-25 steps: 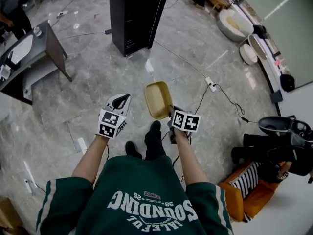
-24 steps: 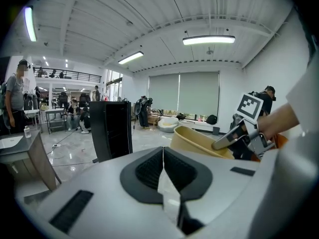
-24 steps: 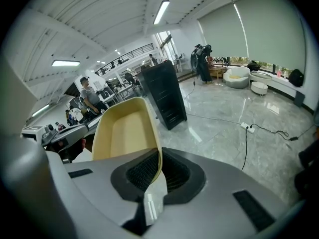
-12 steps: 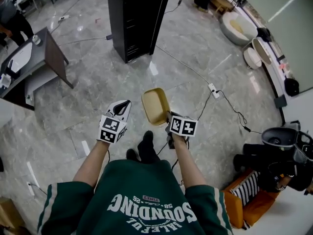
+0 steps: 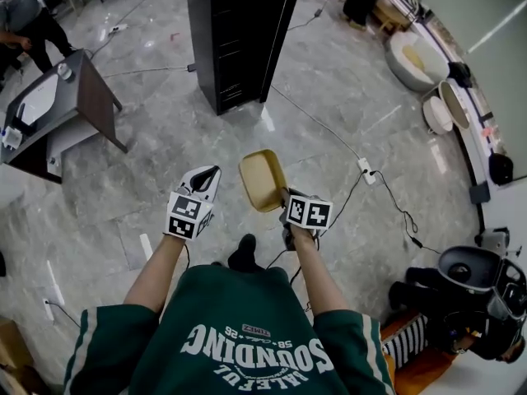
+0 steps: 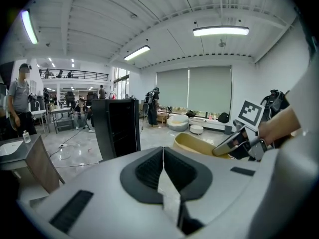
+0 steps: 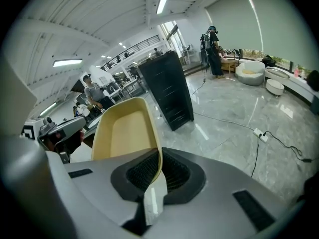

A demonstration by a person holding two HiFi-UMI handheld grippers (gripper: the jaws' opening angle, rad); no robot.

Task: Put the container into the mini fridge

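Observation:
A tan, empty, rounded-rectangular container [image 5: 262, 179] is held in the air above the floor, tilted on its side. My right gripper [image 5: 284, 197] is shut on its rim; the rim sits pinched between the jaws, and the container [image 7: 127, 133] fills the middle of the right gripper view. My left gripper [image 5: 206, 174] is shut with nothing in it, a little to the left of the container [image 6: 199, 146]. The black mini fridge [image 5: 235, 35] stands on the floor ahead, also seen as the fridge [image 6: 115, 128] and the fridge [image 7: 167, 88].
A dark desk [image 5: 53, 109] stands at the left with a person [image 5: 29, 23] beside it. A power strip [image 5: 365, 169] and its cable lie on the grey marble floor at the right. Round cushioned seats [image 5: 412, 60] line the far right. Black and orange equipment [image 5: 461, 303] sits at lower right.
The person has walked forward: the fridge is larger and nearer the middle of the head view. Both grippers and the held container keep the same pose.

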